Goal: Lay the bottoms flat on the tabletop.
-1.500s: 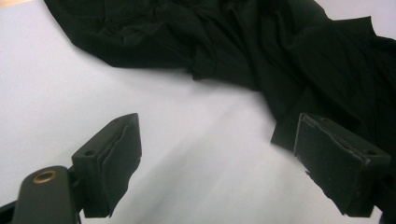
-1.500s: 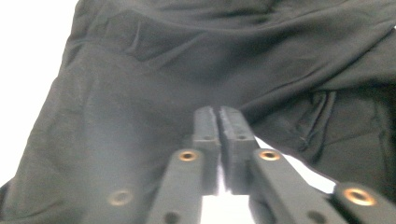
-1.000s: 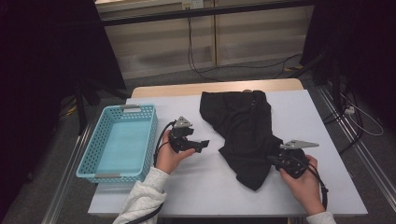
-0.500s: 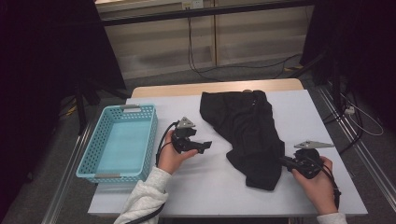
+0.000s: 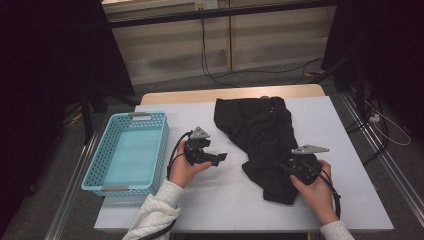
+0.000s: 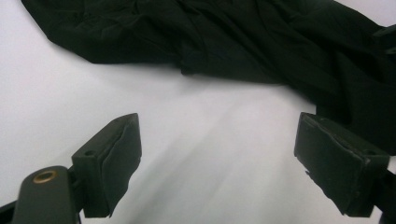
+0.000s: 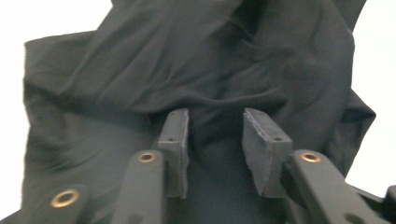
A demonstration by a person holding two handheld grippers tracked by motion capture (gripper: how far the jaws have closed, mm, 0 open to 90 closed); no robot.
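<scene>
Right gripper [image 5: 289, 169] has slid back onto the black garment [image 5: 260, 135] at table centre-right, jaws just opening, cloth between, unpinched. Left gripper [image 5: 218, 158] spread at its 9 o'clock. Risk: closing now bunches 2 layers.

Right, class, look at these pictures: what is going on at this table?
A person sits at a white table with a two-jaw gripper in each hand. The right gripper sits over the near end of a crumpled black garment; its jaws have just been opening, a gap shows between the pads, and cloth lies under them rather than pinched. The left gripper hovers open over bare tabletop beside the garment, holding nothing. A light blue basket stands at the table's left.
</scene>
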